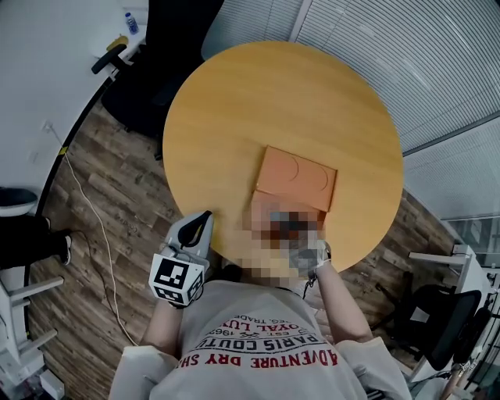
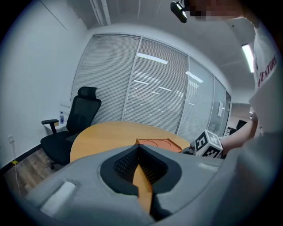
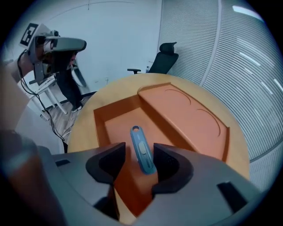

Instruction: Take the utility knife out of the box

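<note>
A blue utility knife [image 3: 138,137] lies flat in the open orange box [image 3: 106,121] on the round wooden table [image 1: 234,117]. The box's lid [image 1: 297,176] is folded back beyond it. My right gripper [image 3: 139,150] hangs open just over the knife, one pad on each side of its near end, neither pressing it. In the head view a mosaic patch mostly hides this gripper. My left gripper [image 1: 203,219] is shut and holds nothing; it hovers at the table's near left edge, apart from the box. In the left gripper view the left gripper [image 2: 138,148] points across the table.
A black office chair [image 1: 148,86] stands at the table's far left, with a water bottle [image 1: 133,23] on a ledge behind it. A cable [image 1: 86,211] runs over the wood floor on the left. Another chair [image 1: 437,320] stands at the right. Blinds line the far wall.
</note>
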{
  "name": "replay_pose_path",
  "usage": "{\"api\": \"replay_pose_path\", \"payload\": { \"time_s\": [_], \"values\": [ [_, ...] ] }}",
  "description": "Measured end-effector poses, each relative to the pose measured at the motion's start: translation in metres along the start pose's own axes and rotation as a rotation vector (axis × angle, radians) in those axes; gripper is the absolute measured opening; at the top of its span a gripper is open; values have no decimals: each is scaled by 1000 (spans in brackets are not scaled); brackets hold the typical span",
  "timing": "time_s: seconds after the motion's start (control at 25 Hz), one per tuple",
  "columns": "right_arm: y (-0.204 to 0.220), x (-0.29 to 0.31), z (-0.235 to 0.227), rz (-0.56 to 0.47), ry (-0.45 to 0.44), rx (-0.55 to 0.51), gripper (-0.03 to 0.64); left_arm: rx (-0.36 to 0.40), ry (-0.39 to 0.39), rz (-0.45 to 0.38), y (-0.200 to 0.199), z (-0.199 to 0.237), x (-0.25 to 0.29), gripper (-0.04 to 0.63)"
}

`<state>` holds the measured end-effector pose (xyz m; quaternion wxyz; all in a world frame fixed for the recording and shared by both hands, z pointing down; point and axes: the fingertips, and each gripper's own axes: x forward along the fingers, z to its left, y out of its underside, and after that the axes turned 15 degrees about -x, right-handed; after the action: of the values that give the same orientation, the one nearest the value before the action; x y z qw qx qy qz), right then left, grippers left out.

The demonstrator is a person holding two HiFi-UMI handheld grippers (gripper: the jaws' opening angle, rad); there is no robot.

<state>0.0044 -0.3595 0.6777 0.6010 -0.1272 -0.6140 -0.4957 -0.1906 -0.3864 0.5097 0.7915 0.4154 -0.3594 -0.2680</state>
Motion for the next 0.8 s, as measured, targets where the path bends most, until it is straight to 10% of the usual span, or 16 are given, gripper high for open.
{"api": "replay_pose_path", "payload": {
  "time_s": [0.8],
  "values": [
    [11, 38, 1, 138, -112, 82, 154, 3, 54, 2, -18, 18, 22, -5]
  ]
}}
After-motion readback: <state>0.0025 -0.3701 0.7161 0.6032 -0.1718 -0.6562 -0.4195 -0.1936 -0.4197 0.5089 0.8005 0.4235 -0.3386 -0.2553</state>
